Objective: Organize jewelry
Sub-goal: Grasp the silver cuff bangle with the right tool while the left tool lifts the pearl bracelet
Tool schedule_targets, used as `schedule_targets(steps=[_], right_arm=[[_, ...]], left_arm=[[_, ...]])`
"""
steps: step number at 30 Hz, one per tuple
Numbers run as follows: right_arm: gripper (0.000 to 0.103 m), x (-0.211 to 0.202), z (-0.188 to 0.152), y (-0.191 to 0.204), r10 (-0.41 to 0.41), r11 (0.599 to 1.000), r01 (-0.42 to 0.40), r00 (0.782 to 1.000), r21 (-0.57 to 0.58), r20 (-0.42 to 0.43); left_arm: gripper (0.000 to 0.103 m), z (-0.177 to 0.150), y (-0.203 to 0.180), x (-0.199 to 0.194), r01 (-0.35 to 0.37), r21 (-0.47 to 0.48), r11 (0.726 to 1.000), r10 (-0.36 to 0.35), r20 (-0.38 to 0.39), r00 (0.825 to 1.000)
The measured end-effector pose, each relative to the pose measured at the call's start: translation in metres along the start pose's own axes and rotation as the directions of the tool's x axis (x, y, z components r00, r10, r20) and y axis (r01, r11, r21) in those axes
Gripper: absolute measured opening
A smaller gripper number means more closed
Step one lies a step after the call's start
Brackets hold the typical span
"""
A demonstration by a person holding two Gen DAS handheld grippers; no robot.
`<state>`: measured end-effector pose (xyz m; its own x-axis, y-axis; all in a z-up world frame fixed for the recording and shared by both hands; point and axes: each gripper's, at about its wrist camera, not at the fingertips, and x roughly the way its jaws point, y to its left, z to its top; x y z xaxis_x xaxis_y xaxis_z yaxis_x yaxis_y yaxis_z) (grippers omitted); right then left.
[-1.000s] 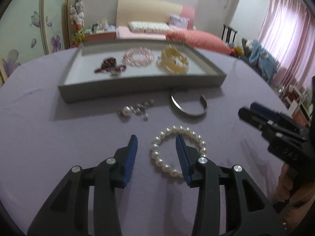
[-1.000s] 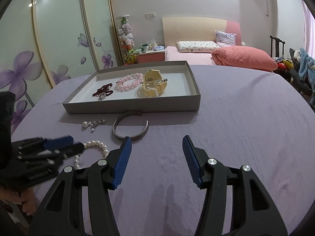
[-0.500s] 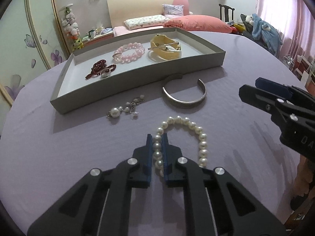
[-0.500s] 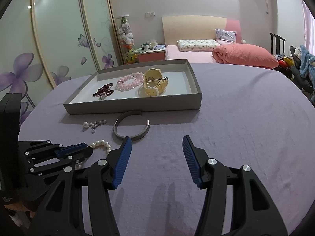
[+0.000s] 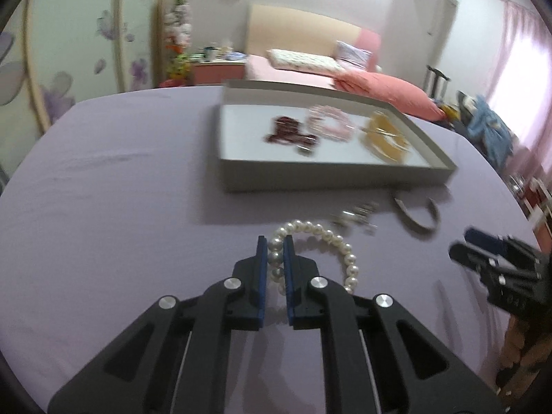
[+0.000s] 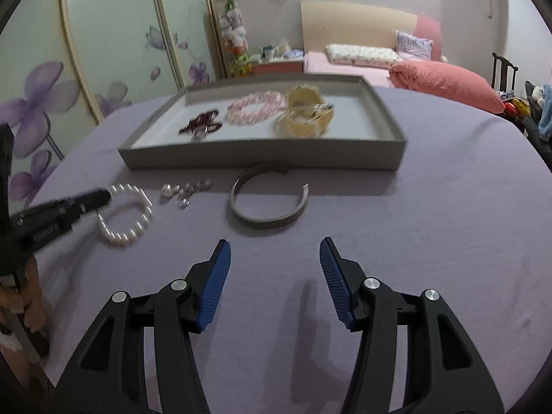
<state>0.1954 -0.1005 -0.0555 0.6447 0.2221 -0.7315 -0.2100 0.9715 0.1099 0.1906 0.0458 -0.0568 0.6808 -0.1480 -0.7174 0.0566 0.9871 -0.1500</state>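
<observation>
So far, three pieces are lying in the shallow grey cardboard tray: a dark red beaded piece, a pink bead bracelet and a yellow bangle. Still waiting on the purple table are the pearl earrings and silver open cuff. My left gripper, open a second ago, is now pinching the white pearl bracelet on the table; the right gripper is hovering with jaws open, holding nothing.

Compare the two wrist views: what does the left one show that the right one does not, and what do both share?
Left only: blue fingers pinching the pearl bracelet from each side, pink curtains.
Right only: the right gripper open over bare purple cloth, floral wardrobe doors seen broadly.
Both: grey tray, silver cuff, earrings.
</observation>
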Motion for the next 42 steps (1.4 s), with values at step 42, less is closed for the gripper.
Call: schedule_targets(steps=[42], right_arm=[[0.067, 0.025, 0.019, -0.006, -0.168, 0.982, 0.172, 0.984, 0.082, -0.052]], left_arm=[[0.01, 0.003, 0.06, 0.002, 0.125, -0.257, 0.958, -0.121, 0.033, 0.992]])
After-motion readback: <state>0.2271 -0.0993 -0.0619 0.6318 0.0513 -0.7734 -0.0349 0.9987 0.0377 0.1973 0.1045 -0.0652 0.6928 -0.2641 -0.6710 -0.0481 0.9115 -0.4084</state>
